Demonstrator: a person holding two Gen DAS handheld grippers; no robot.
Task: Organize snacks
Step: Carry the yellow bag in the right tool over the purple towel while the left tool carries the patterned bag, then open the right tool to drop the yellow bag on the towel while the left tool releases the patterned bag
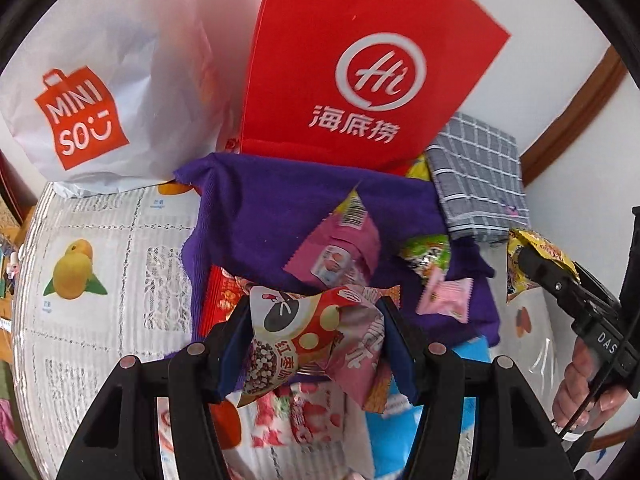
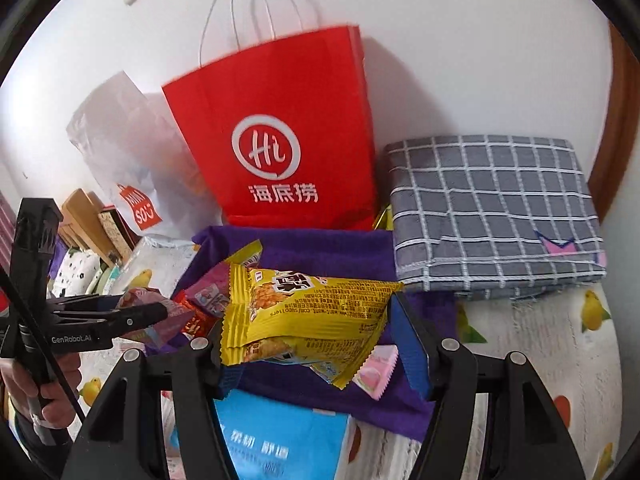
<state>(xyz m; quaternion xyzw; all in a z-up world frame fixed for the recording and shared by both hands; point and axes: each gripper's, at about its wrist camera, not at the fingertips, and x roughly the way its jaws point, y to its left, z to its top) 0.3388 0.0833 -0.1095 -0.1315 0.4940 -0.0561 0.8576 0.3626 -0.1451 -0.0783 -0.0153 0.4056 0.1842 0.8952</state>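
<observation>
My left gripper (image 1: 316, 340) is shut on a red and pink snack packet (image 1: 308, 336) and holds it above the purple cloth (image 1: 264, 216). My right gripper (image 2: 308, 332) is shut on a yellow snack packet (image 2: 312, 316), also above the purple cloth (image 2: 328, 252). The right gripper with its yellow packet (image 1: 536, 256) shows at the right of the left wrist view. The left gripper (image 2: 152, 312) shows at the left of the right wrist view. Loose snacks lie on the cloth: a pink packet (image 1: 340, 248), a green one (image 1: 428, 256) and a small pink one (image 1: 444, 296).
A red paper bag (image 1: 360, 64) and a white Miniso bag (image 1: 88, 100) stand at the back against the wall. A folded grey checked cloth (image 2: 492, 208) lies at the right. A blue pack (image 2: 280, 440) lies near me. The table has a fruit-print cover (image 1: 100, 260).
</observation>
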